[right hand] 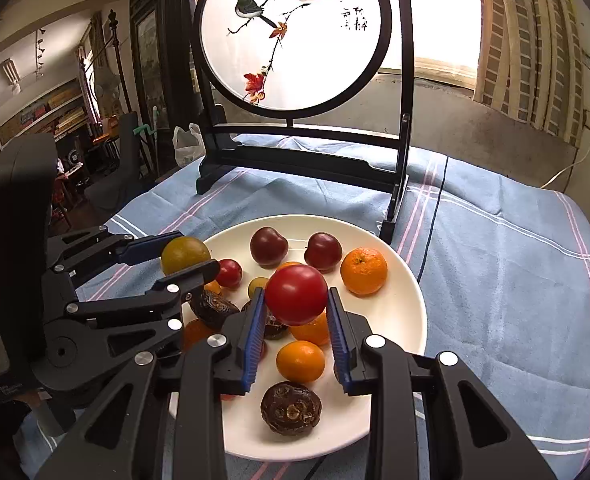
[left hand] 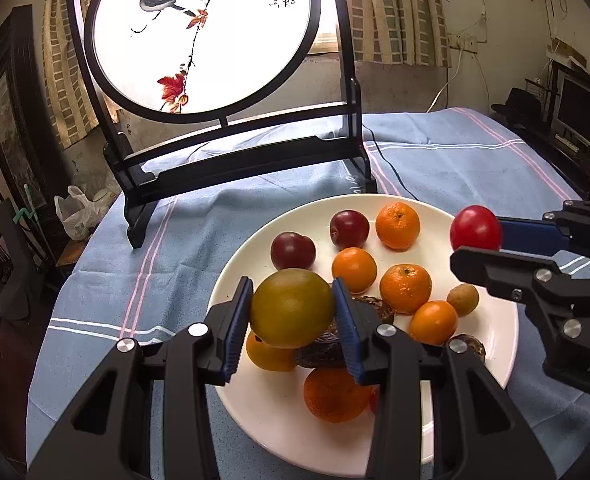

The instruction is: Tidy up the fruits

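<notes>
A white plate (left hand: pixel 491 344) (right hand: pixel 399 312) on a blue cloth holds several oranges (left hand: pixel 397 220) (right hand: pixel 363 265), dark plums (left hand: pixel 293 250) (right hand: pixel 269 246) and brown wrinkled fruits (right hand: pixel 291 408). My left gripper (left hand: pixel 293 316) (right hand: pixel 187 258) is shut on a yellow-green round fruit (left hand: pixel 292 307) (right hand: pixel 185 255), held above the plate's left side. My right gripper (right hand: pixel 296 312) (left hand: pixel 477 240) is shut on a bright red round fruit (right hand: pixel 296 294) (left hand: pixel 475 227), held above the plate's right part. Both fruits are clear of the pile.
A black-framed round screen painted with birds (left hand: pixel 215 40) (right hand: pixel 295 32) stands on the blue striped tablecloth (left hand: pixel 175 248) (right hand: pixel 515 280) behind the plate. A black cable (left hand: pixel 391 168) runs across the cloth. Furniture and a white bag (left hand: pixel 77 212) lie beyond the table's left edge.
</notes>
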